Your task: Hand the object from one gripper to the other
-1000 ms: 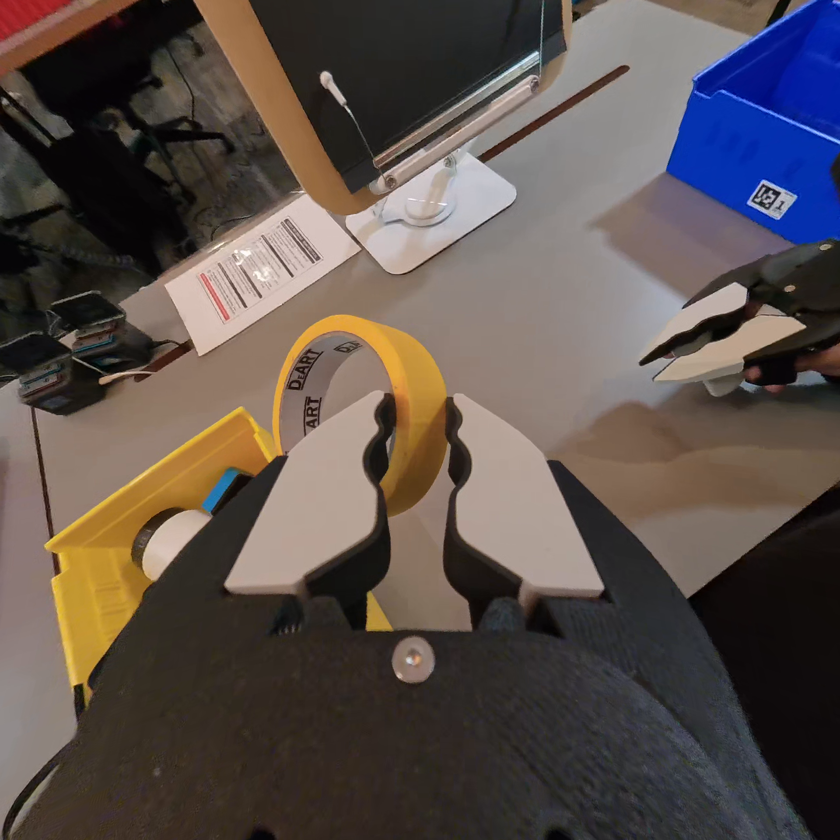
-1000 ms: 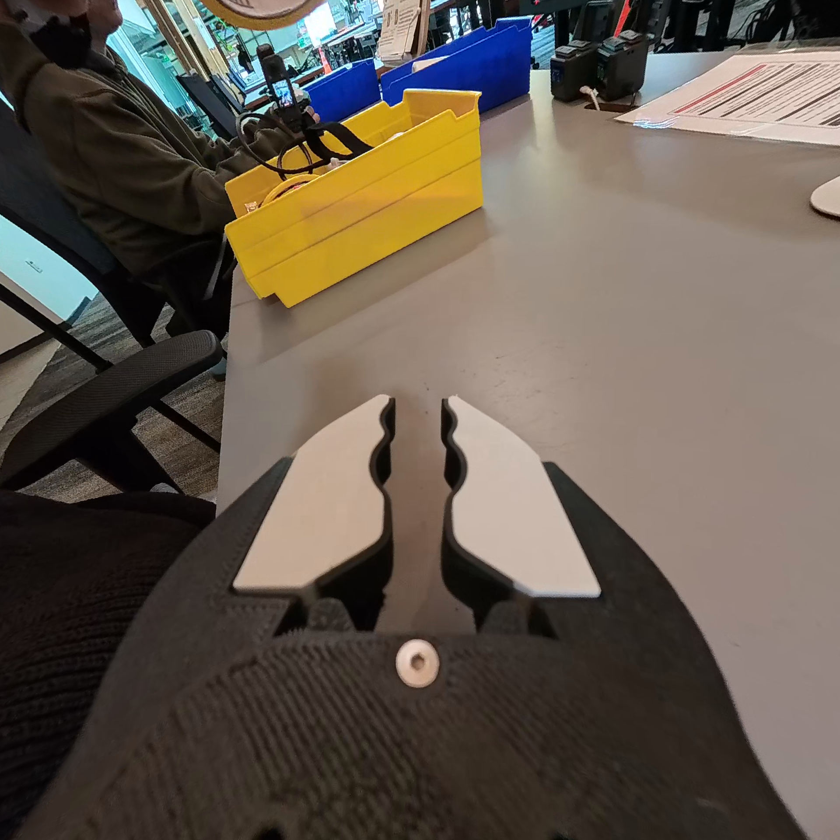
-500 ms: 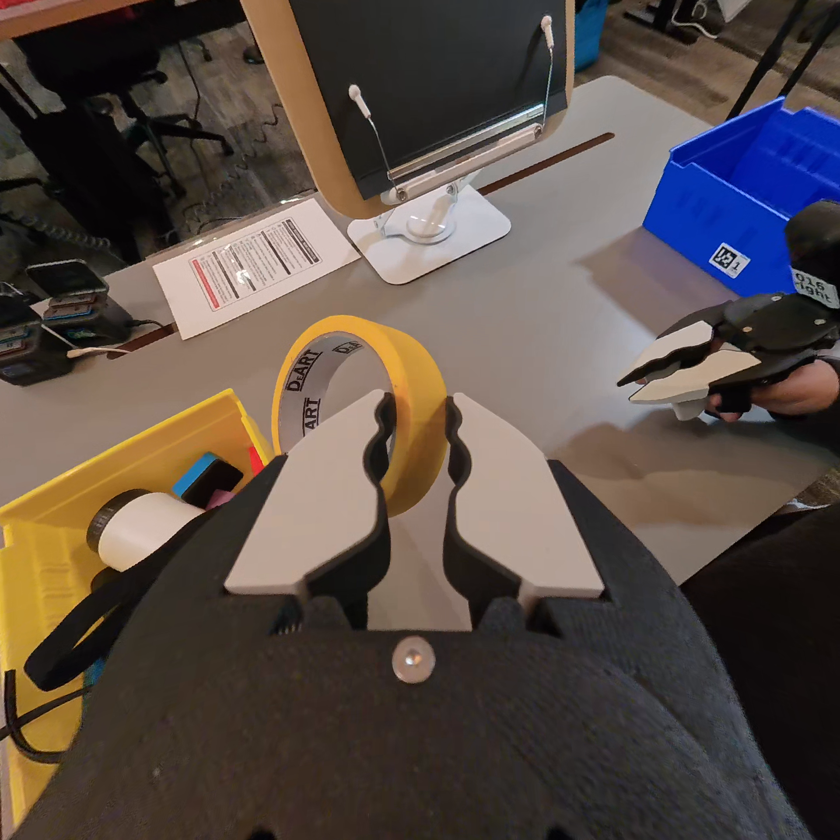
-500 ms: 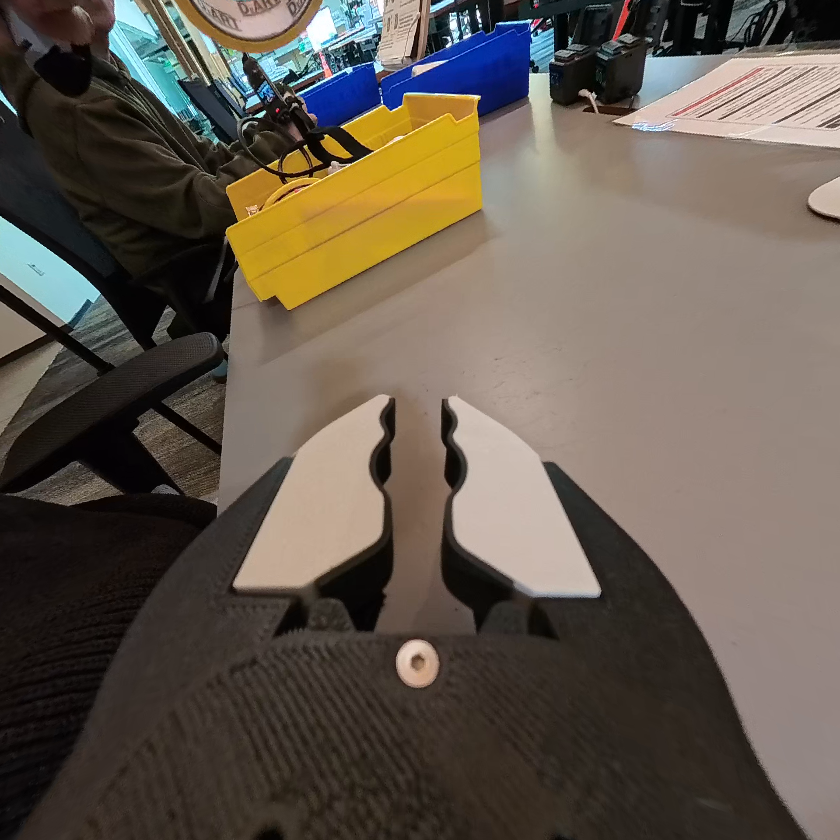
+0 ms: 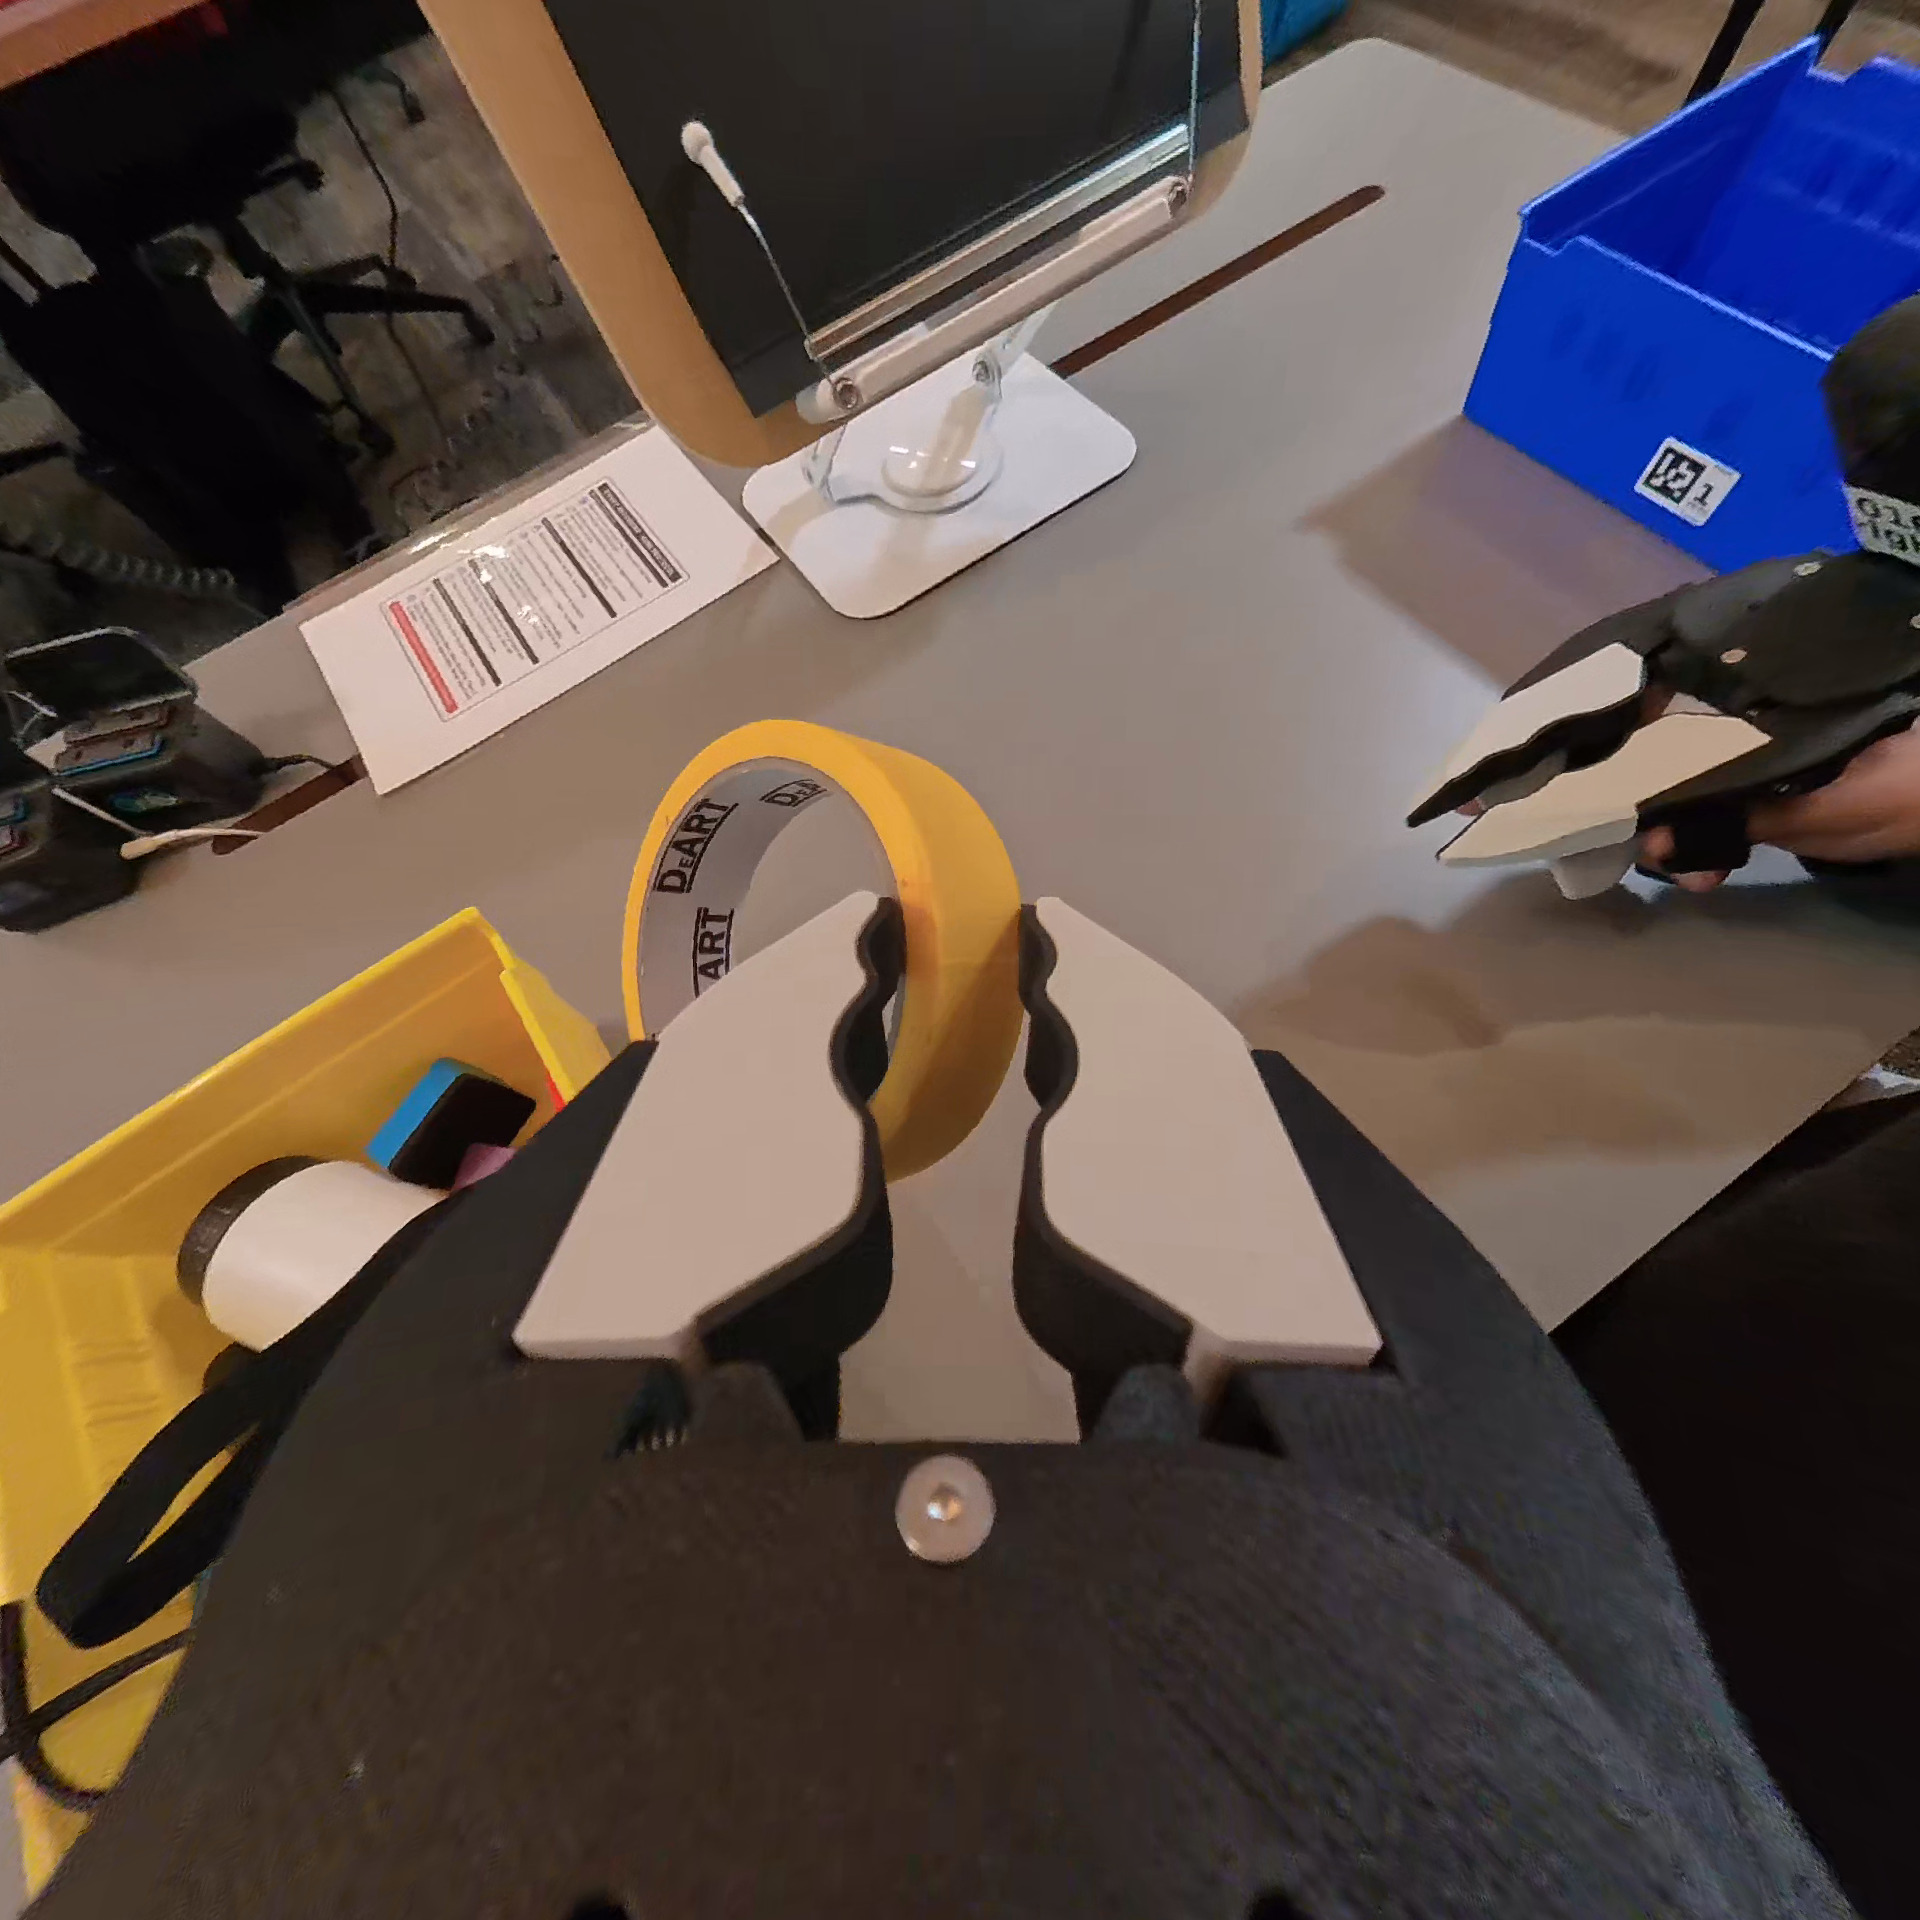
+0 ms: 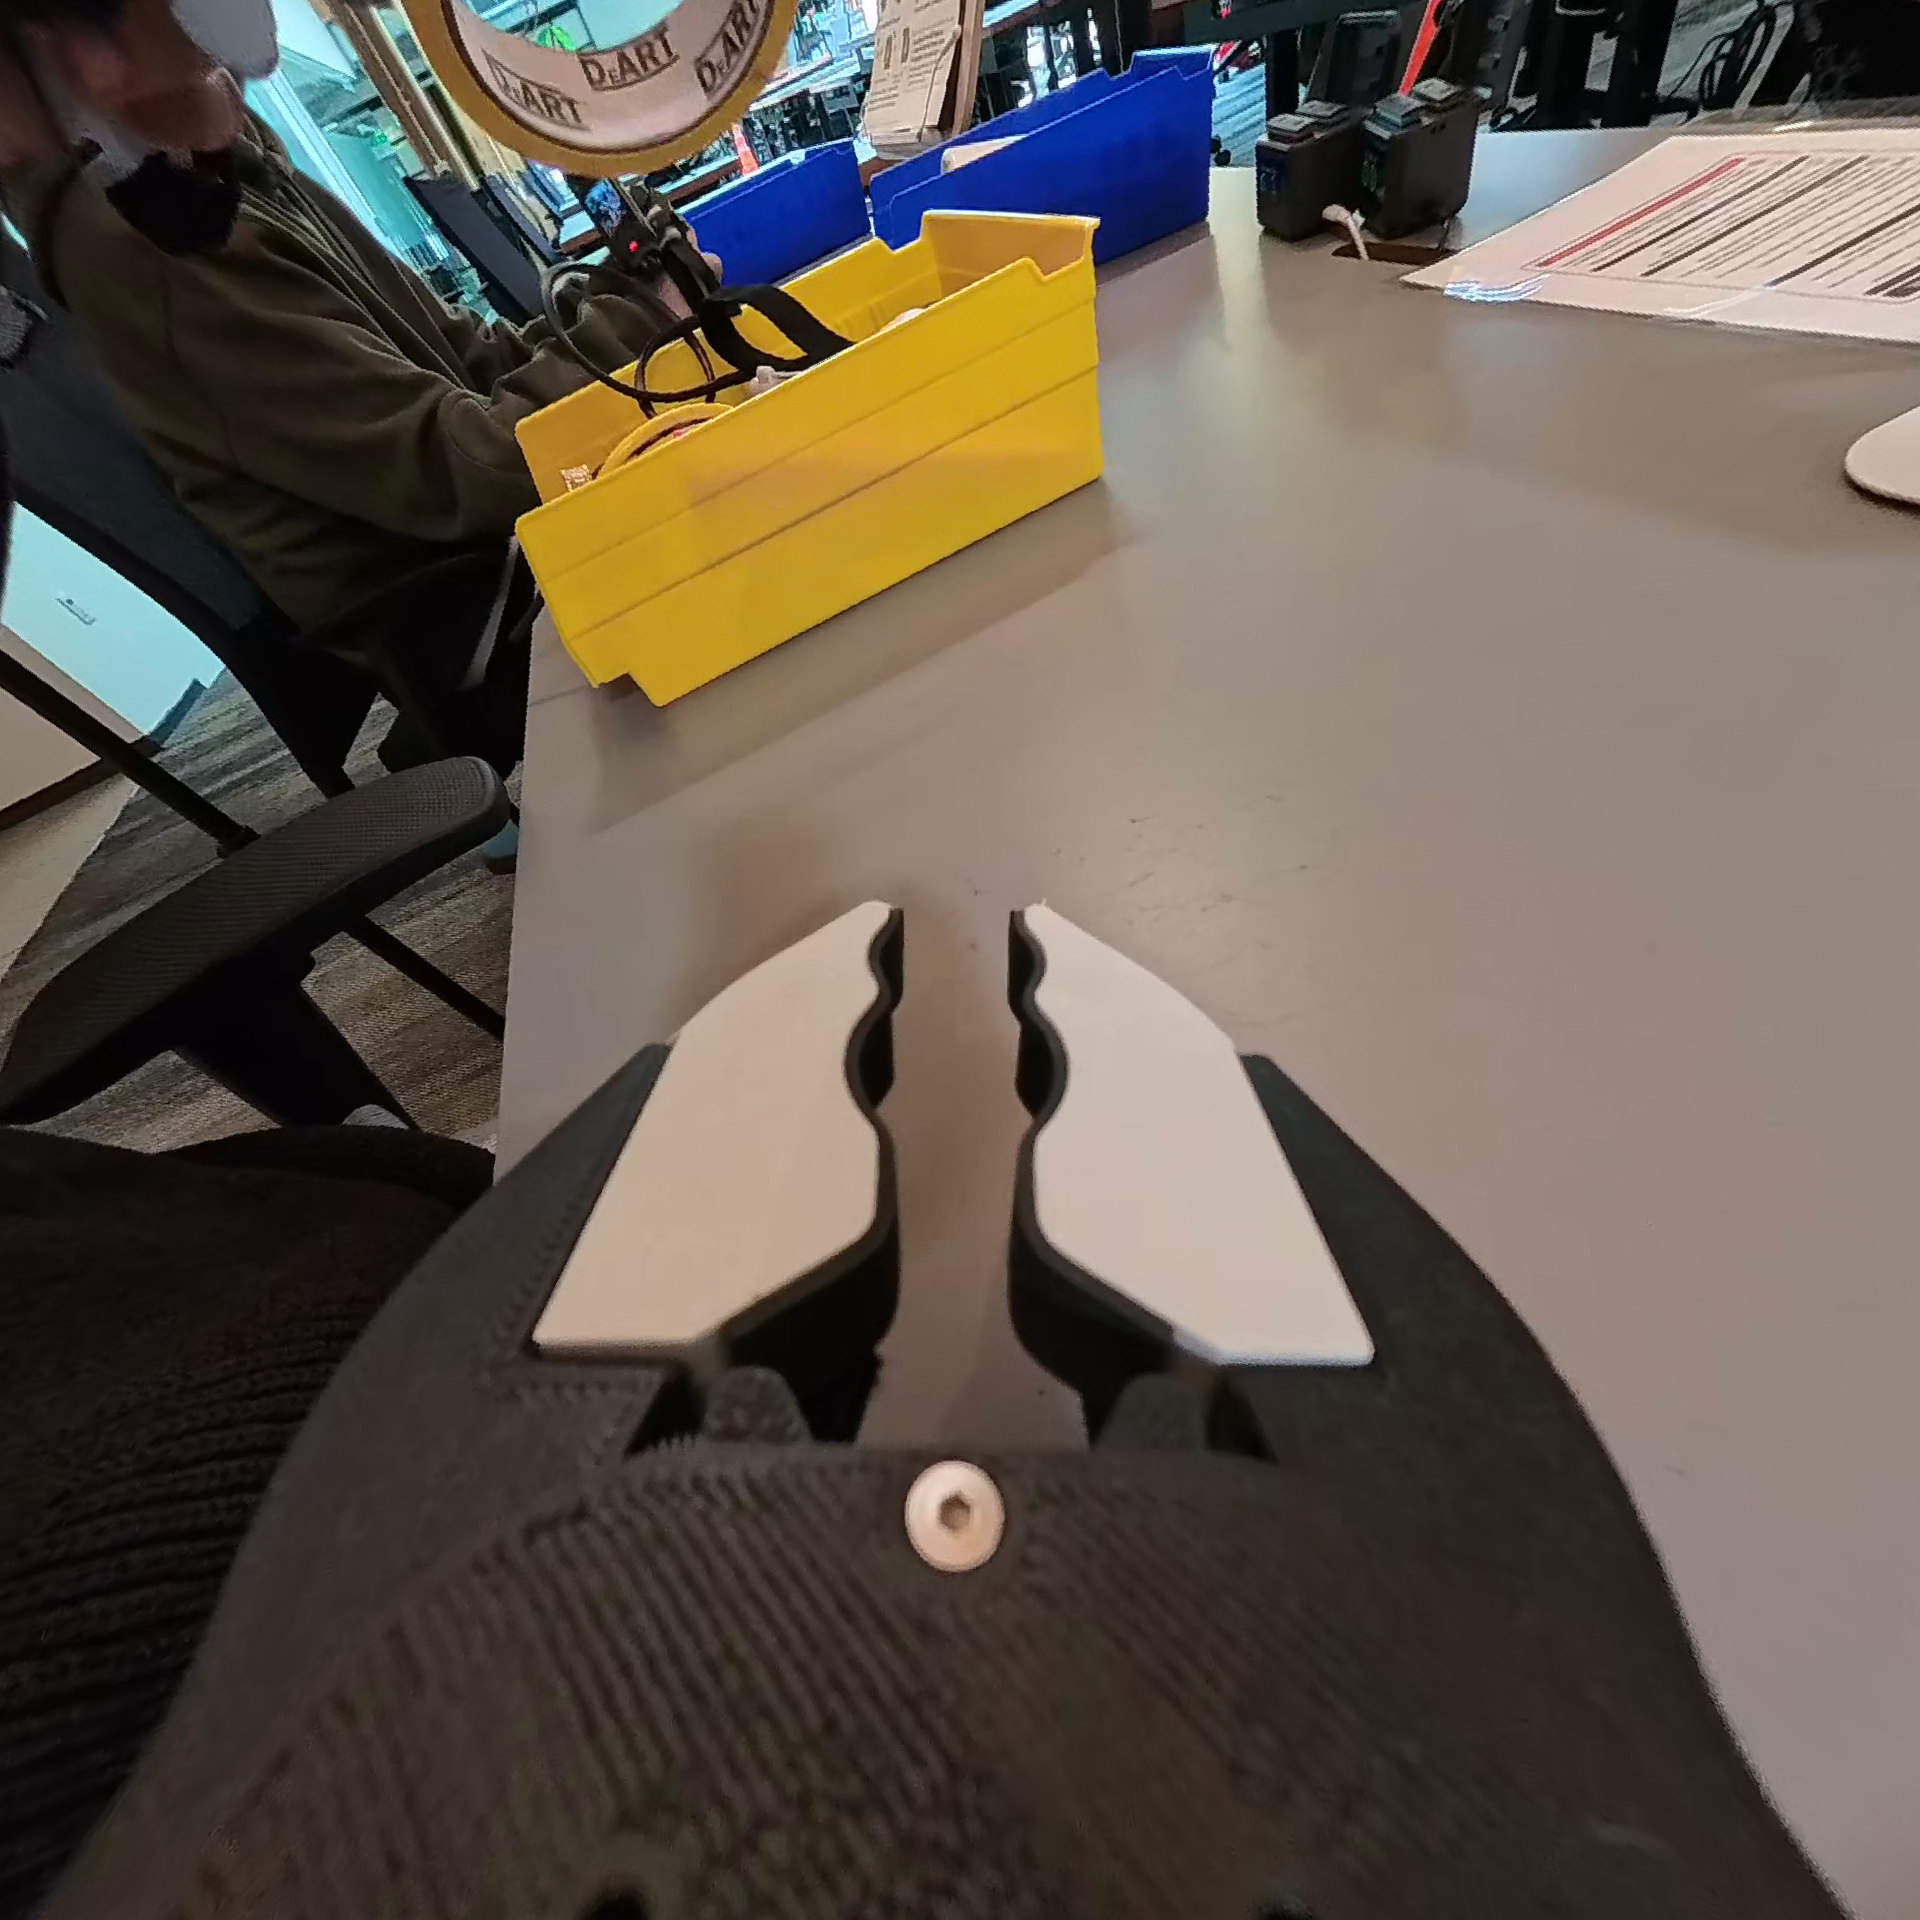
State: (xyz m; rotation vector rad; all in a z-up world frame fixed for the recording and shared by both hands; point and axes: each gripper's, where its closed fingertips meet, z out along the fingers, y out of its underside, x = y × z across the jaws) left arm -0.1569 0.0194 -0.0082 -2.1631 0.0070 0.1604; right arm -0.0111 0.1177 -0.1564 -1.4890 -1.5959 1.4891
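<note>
A yellow roll of masking tape (image 5: 956,997) stands upright in my left gripper (image 5: 961,914), which is shut on the roll's band and holds it above the grey table (image 5: 1195,727). The same roll shows at the top left of the right wrist view (image 6: 582,104), held high in the air. My right gripper (image 6: 956,920) is empty, its fingers close together with a narrow gap, low over the table's near edge. It also shows at the far right of the left wrist view (image 5: 1439,831), well apart from the tape.
A yellow bin (image 5: 260,1060) with several items sits below my left gripper; it also shows in the right wrist view (image 6: 831,540). A blue bin (image 5: 1662,343) stands far right. A screen on a white stand (image 5: 935,488) and a printed sheet (image 5: 540,603) lie behind. A seated person (image 6: 260,343) and a chair (image 6: 239,914) are beside the table. My hands' fingertips stand some 25 centimeters from each other.
My left gripper has lifted the tape and drawn back from the yellow bin. In the right wrist view the roll has come further into view at the top. My right gripper has barely moved.
</note>
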